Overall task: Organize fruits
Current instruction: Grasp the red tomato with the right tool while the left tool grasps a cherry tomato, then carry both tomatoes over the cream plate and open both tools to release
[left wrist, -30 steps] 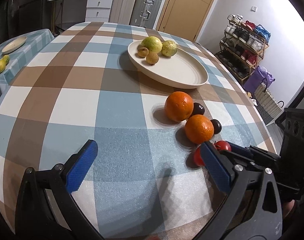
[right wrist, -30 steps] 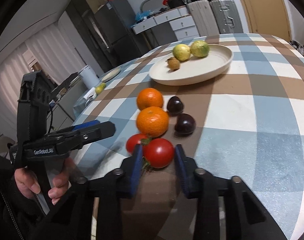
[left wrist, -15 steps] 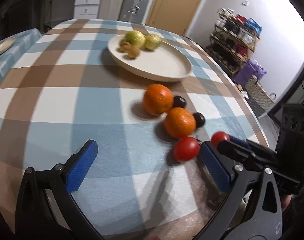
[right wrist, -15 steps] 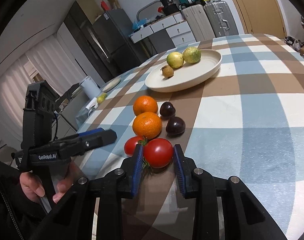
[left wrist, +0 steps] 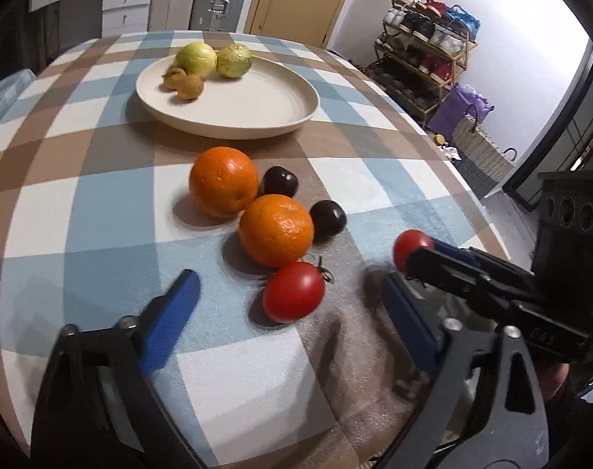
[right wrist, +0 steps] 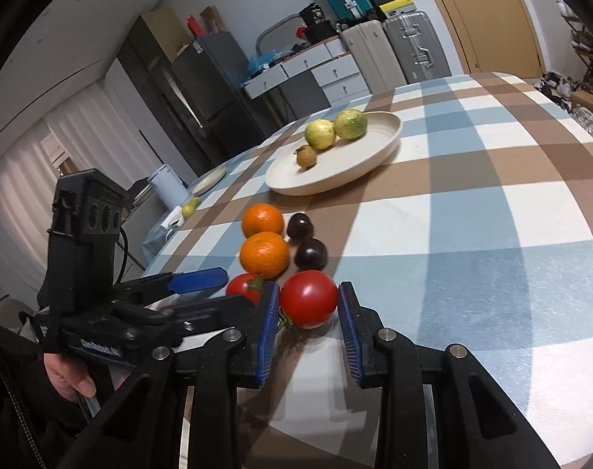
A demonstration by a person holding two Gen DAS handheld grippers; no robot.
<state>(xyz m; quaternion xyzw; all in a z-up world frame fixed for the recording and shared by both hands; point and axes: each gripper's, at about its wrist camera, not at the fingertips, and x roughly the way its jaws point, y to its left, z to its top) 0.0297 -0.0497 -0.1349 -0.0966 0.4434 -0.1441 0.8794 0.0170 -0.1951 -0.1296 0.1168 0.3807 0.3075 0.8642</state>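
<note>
Little can be read here. In the right wrist view, pale lettering runs along the black body of the left gripper (right wrist: 214,289), held in a hand (right wrist: 68,377); it is blurred and partly covered, and seems to begin "GenRobot". In the left wrist view, the black body of the right gripper (left wrist: 413,256) bears faint embossed characters, too dim to make out.

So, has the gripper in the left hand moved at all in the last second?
Yes. The left gripper has shifted rightward across the table: the loose tomato, earlier behind its right finger, now lies untouched between its jaws, which have just been closing.
</note>
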